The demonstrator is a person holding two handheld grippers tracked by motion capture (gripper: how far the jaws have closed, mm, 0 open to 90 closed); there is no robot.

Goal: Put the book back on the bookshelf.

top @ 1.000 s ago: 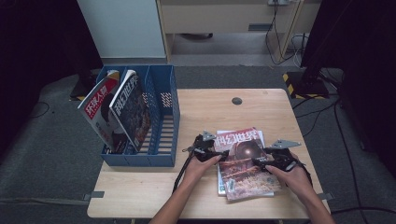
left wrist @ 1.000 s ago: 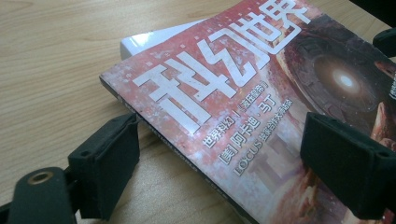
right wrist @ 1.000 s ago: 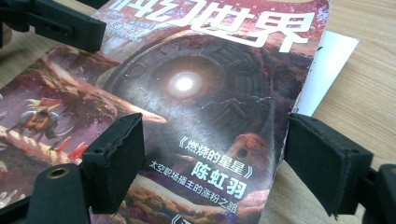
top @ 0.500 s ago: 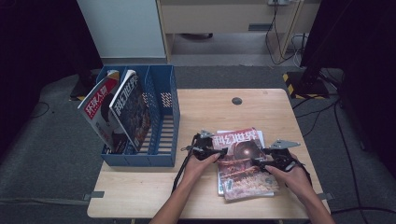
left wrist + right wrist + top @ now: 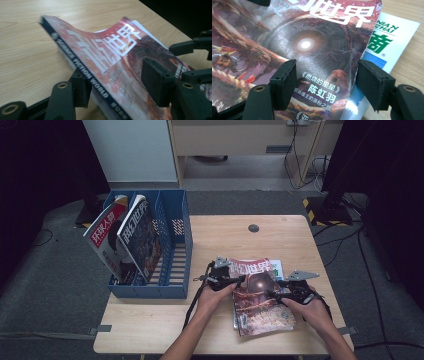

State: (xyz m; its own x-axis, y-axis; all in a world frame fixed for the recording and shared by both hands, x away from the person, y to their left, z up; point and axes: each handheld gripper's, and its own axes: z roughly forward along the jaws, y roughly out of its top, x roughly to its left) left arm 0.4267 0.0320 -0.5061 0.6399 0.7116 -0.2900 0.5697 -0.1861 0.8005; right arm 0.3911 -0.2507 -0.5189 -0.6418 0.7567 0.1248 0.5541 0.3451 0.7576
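A red science-fiction magazine (image 5: 260,307) tops a small stack at the table's front right. My left gripper (image 5: 235,281) is at its spine, open: in the left gripper view one pad (image 5: 80,87) sits under the raised spine and the other pad (image 5: 156,83) stands above the cover (image 5: 110,57), which bows upward. My right gripper (image 5: 272,295) is open over the cover's right half; its pads (image 5: 284,82) straddle the printed cover (image 5: 312,45) near its right edge. A white and green magazine (image 5: 389,35) lies beneath.
A blue file rack (image 5: 172,250) stands at the table's left and holds two leaning magazines (image 5: 102,237) (image 5: 140,235); its right slots are free. A small dark disc (image 5: 253,228) sits at the table's back. Bare wood (image 5: 150,330) lies in front of the rack.
My left gripper has slid right onto the red magazine's spine, and that edge has lifted off the stack. The right gripper has barely moved.
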